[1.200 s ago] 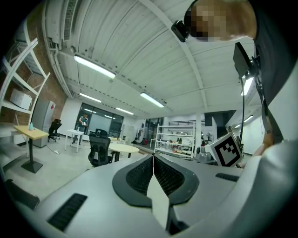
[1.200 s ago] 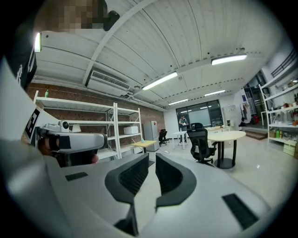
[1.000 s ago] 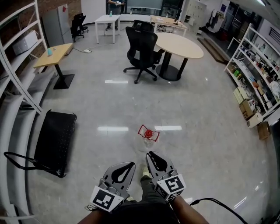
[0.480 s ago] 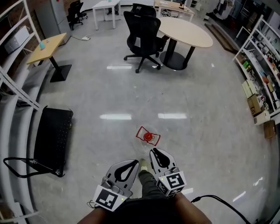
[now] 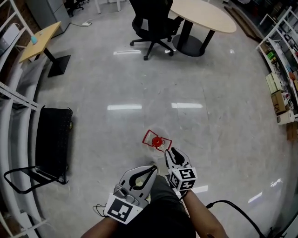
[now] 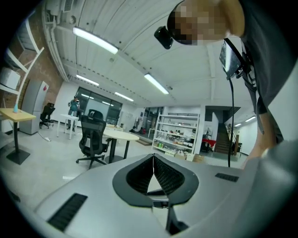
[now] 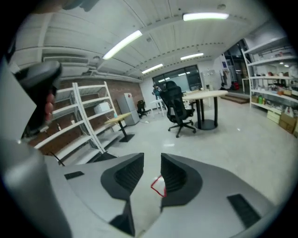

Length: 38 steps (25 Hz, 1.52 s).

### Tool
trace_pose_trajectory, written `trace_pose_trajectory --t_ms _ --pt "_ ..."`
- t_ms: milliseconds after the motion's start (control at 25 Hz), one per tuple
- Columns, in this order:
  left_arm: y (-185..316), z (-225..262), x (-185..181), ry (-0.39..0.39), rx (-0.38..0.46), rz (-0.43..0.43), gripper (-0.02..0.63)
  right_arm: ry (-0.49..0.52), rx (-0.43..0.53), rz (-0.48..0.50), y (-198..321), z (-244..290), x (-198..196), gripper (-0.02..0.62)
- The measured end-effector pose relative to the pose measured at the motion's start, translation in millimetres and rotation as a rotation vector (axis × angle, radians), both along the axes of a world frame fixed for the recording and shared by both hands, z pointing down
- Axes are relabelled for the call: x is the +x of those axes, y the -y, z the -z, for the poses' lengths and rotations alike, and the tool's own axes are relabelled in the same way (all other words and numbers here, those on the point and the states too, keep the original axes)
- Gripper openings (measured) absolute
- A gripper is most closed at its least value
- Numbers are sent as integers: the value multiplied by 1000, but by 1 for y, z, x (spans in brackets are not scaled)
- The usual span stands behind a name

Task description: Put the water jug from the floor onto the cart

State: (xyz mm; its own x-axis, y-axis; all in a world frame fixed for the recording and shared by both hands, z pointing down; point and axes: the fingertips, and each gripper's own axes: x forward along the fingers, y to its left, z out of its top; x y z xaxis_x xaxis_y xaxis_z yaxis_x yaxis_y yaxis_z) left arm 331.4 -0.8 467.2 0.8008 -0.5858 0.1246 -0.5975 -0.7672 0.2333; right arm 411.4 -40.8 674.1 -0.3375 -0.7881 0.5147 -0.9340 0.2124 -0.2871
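The water jug is clear with a red cap and a red handle, and stands on the shiny floor just ahead of me. My right gripper reaches down close to the jug's right side. Its jaws are opening, with no thing pressed between the pads. In the right gripper view the jug's red handle shows through the gap of that gripper. My left gripper hangs behind the jug with its jaws shut and empty, its tips meeting in its own view. The flat black cart lies at the left.
White shelving runs along the left beside the cart. A black office chair and a round table stand farther off. Stocked shelves line the right wall. A black cable trails by my right arm.
Both grippers have moved forward and down toward the jug. The right gripper's jaws have parted; the left stays shut. The view has tipped further down.
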Motion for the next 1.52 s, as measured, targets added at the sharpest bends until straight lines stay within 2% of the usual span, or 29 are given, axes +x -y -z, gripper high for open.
trace_pose_trajectory --t_ms 200,320,520,640,680,720,760,1000,1080,1240,1400,1520 --pt "-5 -81 0 23 -45 -32 3 -45 -283 -165 8 -194 54 124" --pt "-13 -132 -6 45 -73 -59 3 -8 -384 -253 10 -275 63 138" --pt "-9 -186 -12 68 -116 -74 3 31 -470 -344 23 -345 77 149" --pt "-2 -202 -17 71 -138 -58 3 112 -510 -345 29 -371 74 146" --pt "1 -205 -18 71 -144 -52 3 146 -515 -348 32 -374 73 125" --pt "3 -208 -19 70 -150 -45 3 181 -512 -352 36 -374 72 61" --pt "5 -209 -19 71 -154 -40 3 213 -507 -350 40 -373 71 43" --pt "9 -182 -21 78 -148 -38 3 274 -558 -293 39 -347 54 40" --pt "9 -164 -23 109 -136 -56 3 284 -558 -265 37 -325 46 40" --pt "10 -114 -29 123 -114 -52 3 310 -534 -203 39 -256 27 40" --pt "11 -39 -26 130 -75 -60 3 325 -511 -162 43 -159 25 40" --pt "19 13 -22 96 -43 -28 3 357 -469 -122 50 -87 20 40"
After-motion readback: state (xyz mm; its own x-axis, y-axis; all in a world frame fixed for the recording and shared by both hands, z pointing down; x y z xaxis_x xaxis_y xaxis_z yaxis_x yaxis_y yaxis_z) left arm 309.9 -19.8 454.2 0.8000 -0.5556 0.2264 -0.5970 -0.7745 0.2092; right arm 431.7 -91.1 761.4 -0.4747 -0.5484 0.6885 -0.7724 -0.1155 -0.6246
